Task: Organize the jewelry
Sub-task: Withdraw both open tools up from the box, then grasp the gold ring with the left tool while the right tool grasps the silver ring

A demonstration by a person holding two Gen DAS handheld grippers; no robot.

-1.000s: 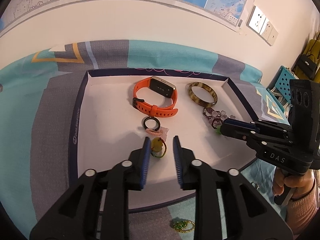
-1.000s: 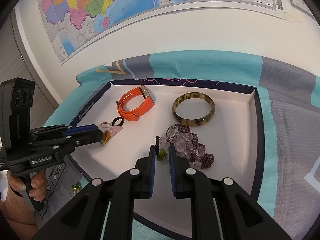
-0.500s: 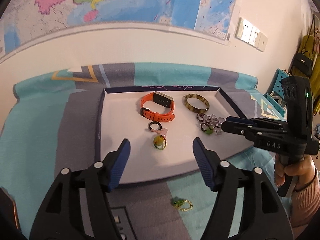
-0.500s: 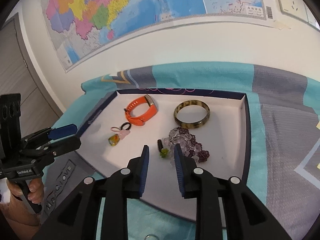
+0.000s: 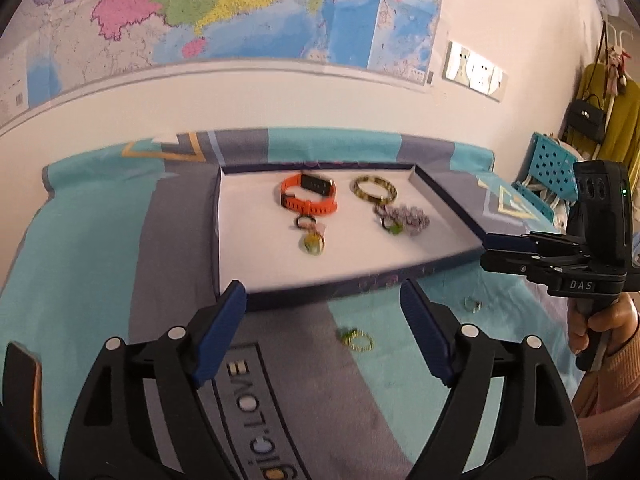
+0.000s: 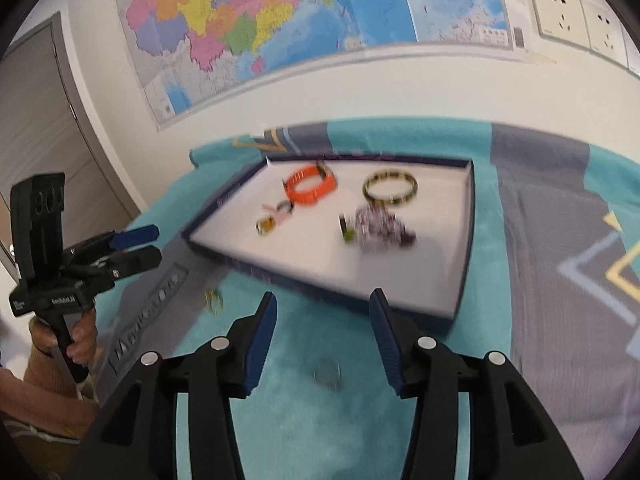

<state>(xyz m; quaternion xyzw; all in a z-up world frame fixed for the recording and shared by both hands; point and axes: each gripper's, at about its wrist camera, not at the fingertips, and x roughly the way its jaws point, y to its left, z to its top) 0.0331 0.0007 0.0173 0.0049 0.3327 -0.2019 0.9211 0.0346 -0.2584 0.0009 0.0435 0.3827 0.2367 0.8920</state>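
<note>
Left wrist view: my left gripper (image 5: 322, 336) fills the bottom of the frame, jaws wide and opening, nothing between them but cloth (image 5: 80, 260). Tray (image 5: 360, 280) sits mid-frame. Inside it: orange watch (image 5: 308, 197) at upper centre, bangle (image 5: 375, 189) just right of it, bead bracelet (image 5: 404, 218) below the bangle, a ring with a green-yellow charm (image 5: 311, 243) below the watch. On the cloth outside the tray, lower centre, a gold ring (image 5: 359, 339); a small silver ring (image 5: 472, 304) to its right. My right gripper (image 5: 490, 250) enters from the right edge.

Right wrist view, blurry: right gripper (image 6: 323, 340) at bottom centre, jaws partway apart and opening, empty. Silver ring (image 6: 327, 374) lies on the cloth just below the gap. Left gripper (image 6: 150, 246) at left edge, held by a hand (image 6: 82, 338).
</note>
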